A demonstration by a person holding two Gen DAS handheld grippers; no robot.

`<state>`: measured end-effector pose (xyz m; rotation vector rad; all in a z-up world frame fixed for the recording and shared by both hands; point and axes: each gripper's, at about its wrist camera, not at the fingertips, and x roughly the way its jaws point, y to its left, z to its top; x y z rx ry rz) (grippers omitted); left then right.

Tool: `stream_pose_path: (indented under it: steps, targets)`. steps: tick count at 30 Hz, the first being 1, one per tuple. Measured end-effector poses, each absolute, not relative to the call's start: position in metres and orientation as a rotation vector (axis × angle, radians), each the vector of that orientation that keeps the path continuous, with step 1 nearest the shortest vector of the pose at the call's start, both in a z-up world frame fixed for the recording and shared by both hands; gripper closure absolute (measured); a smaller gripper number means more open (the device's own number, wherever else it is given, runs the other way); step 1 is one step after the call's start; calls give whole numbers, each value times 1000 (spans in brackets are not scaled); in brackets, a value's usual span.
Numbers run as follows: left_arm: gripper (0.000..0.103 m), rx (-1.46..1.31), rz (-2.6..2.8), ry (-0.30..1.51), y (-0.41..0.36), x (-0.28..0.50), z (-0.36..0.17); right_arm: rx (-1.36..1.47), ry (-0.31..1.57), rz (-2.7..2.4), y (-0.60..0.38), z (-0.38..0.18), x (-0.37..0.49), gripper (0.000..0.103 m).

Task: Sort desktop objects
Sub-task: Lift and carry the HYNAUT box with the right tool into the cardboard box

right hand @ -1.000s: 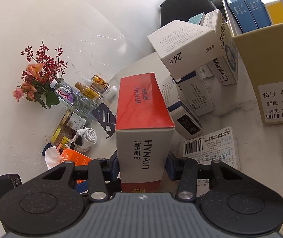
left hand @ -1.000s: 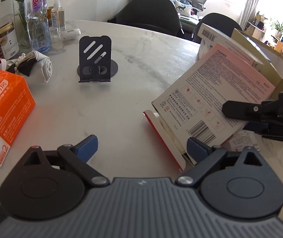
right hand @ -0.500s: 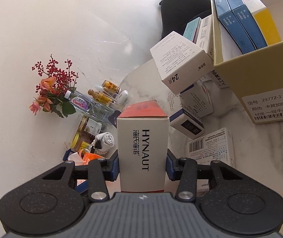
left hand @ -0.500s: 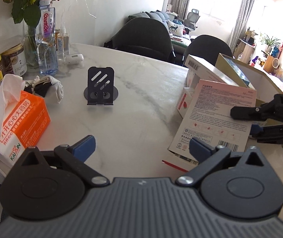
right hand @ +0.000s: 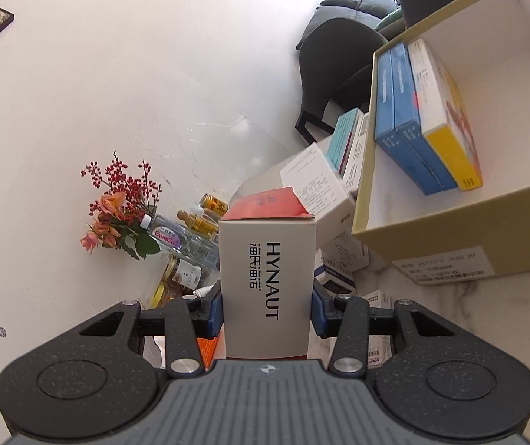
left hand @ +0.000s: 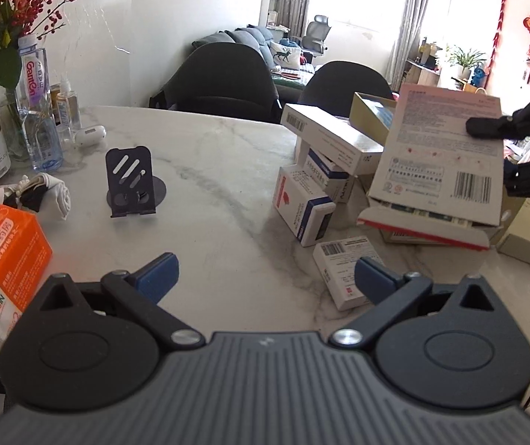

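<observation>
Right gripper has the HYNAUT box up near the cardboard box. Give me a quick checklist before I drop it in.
1. Grip on the HYNAUT box: ok, right gripper pads press both its sides.
2. Box clear of the table: ok, the left wrist view shows it lifted above the pile of small boxes.
3. Space in the cardboard box: ok, bare floor beside the blue and yellow boxes along one wall.
4. Held box over the opening: not ok, it sits beside the near wall.
5. Top flap of the held box: not ok, the red flap is partly open.
6. Left gripper: ok, open, empty, away from the cardboard box.
</observation>
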<state>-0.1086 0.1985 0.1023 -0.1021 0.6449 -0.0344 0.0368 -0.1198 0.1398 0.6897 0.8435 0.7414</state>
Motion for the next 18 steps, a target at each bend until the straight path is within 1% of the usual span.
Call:
stream_pose_path:
  steps: [9, 18]
  targets:
    - [0, -98, -89, 644, 168, -81, 107, 753, 713, 608, -195, 174, 54, 56]
    - [0, -52, -162, 615, 117, -55, 124, 758, 691, 526, -227, 172, 62, 56]
